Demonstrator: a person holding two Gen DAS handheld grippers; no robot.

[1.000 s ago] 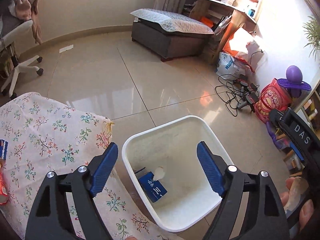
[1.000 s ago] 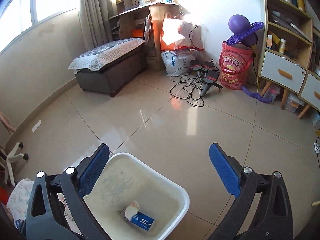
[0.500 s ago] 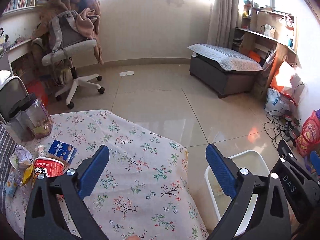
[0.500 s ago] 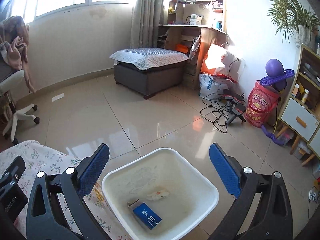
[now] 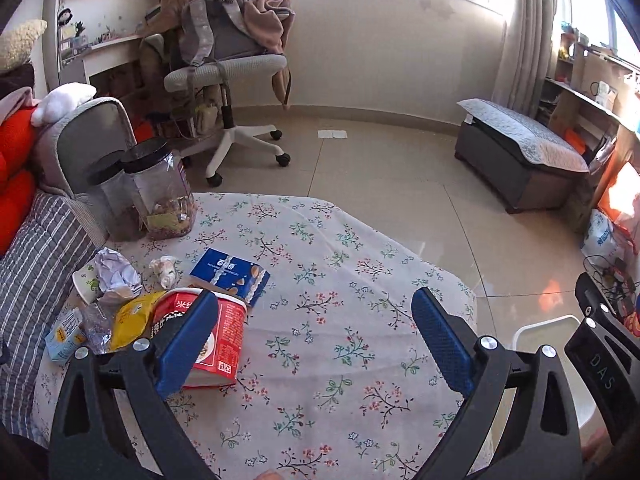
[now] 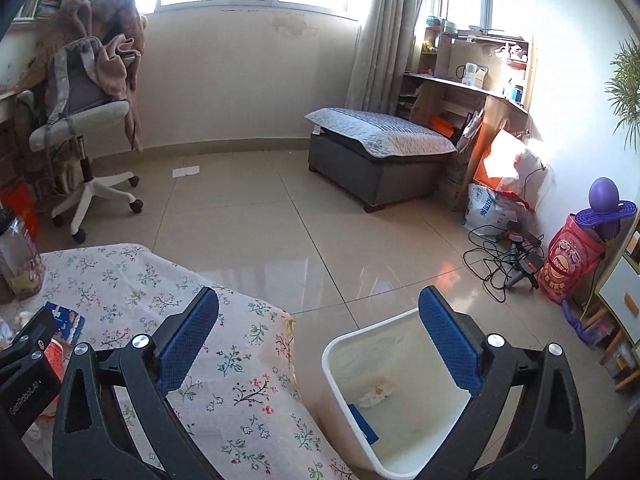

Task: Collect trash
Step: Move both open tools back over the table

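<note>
The left gripper (image 5: 314, 344) hung above a table covered with a flowered cloth (image 5: 340, 320), its blue-padded jaws spread wide with nothing between them. The right gripper (image 6: 318, 344) was likewise spread and empty, pointing over the table's edge toward a white bin (image 6: 340, 364) that stood on the tiled floor just beside the table. Inside the bin lay a blue box (image 6: 366, 424) against the near wall and a crumpled scrap (image 6: 378, 394) on the bottom. The rest of the trash sat clustered at the far left part of the table in the left wrist view: a red paper cup (image 5: 224, 340) lying on its side, partly behind the left finger of the left gripper; a flat blue carton (image 5: 230, 274) just beyond the cup and touching it; a yellow wrapper (image 5: 134, 316) beside the cup; a ball of crumpled paper (image 5: 116, 274) resting in a small white dish (image 5: 82, 282); a little wad of tissue (image 5: 164, 270) between the paper ball and the carton; and a pale blue packet (image 5: 64, 332) near the table's left edge. Two clear jars with black lids (image 5: 160, 196) stood upright behind the trash, close to a striped cushion (image 5: 36, 256). An office chair (image 5: 228, 76) draped with clothes stood well apart on the floor.
</note>
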